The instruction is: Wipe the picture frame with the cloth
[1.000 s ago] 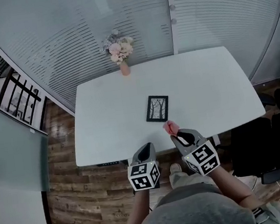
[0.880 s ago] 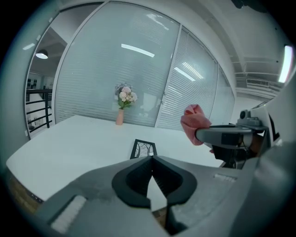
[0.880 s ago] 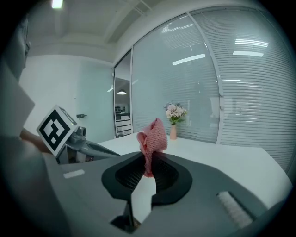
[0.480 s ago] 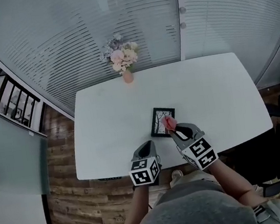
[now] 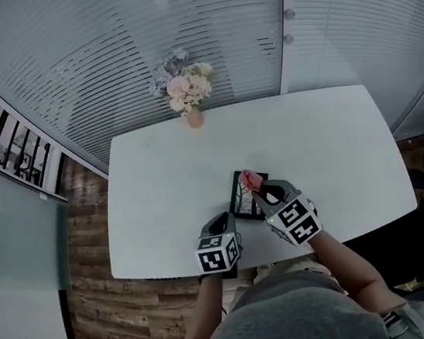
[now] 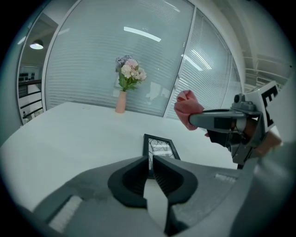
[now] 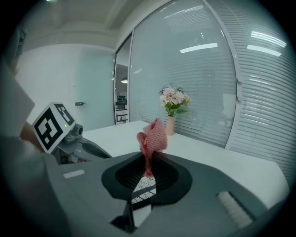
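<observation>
jaws of the right gripper (image 7: 149,159) were clamped on the lower end of the pink cloth (image 7: 152,136), whose bunched top stood up above the pads. jaws of the left gripper (image 6: 150,159) were opening, with a thin gap between the pads and nothing in it; the picture frame (image 6: 159,147) showed on the table just beyond that gap.

a second earlier both grippers had sat back at the table's near edge, short of the picture frame, with the cloth off its near right corner. since then both had come forward: in the head view the cloth (image 5: 250,179) now hung over the near right part of the picture frame (image 5: 239,192), and the left gripper (image 5: 223,219) had its tips just beside the frame's near left corner. the picture frame itself lay flat in the same spot on the white table (image 5: 159,180), well apart from the vase of flowers (image 5: 190,97) at the far edge beyond it.

the print in view was the square black-and-white markers on each gripper's cube.

both grippers pointed away from the person and sloped down toward the picture frame, the right one angled in from the frame's near right. the person's forearms reached out from a grey top at the bottom of the head view.
</observation>
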Demonstrator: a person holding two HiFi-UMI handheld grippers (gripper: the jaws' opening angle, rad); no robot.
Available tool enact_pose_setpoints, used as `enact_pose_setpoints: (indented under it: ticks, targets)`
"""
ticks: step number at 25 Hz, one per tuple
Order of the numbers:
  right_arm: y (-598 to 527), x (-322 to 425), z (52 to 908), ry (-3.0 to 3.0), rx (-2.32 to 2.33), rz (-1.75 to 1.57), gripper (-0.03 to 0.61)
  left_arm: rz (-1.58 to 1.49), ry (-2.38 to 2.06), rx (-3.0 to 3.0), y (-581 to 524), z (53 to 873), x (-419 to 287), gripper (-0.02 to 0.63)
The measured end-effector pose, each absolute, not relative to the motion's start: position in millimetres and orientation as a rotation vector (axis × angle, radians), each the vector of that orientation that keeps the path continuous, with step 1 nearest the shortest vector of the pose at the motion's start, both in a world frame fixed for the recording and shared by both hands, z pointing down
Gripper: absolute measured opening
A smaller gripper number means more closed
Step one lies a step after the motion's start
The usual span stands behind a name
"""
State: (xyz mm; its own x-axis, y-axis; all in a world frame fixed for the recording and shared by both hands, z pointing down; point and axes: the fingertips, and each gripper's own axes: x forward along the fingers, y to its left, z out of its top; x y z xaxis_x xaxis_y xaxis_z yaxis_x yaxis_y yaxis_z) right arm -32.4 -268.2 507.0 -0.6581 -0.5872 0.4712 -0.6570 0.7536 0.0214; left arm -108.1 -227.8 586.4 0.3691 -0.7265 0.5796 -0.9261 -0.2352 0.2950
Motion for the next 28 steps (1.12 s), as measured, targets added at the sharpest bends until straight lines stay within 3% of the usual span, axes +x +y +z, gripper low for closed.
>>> enact_pose_setpoints:
  ticks: [10, 28]
  targets:
    - [-305.1, -44.5, 548.6, -2.419, 0.889, 0.225, 0.043, 0.528, -1.336, 2.021, -239.0, 615.4, -100.6, 0.096]
    - [-332.6, -57.5, 610.3, -2.304, 0.815, 0.264, 0.043, 0.550, -1.278, 1.992, -244.2, 630.9, -100.4, 0.106]
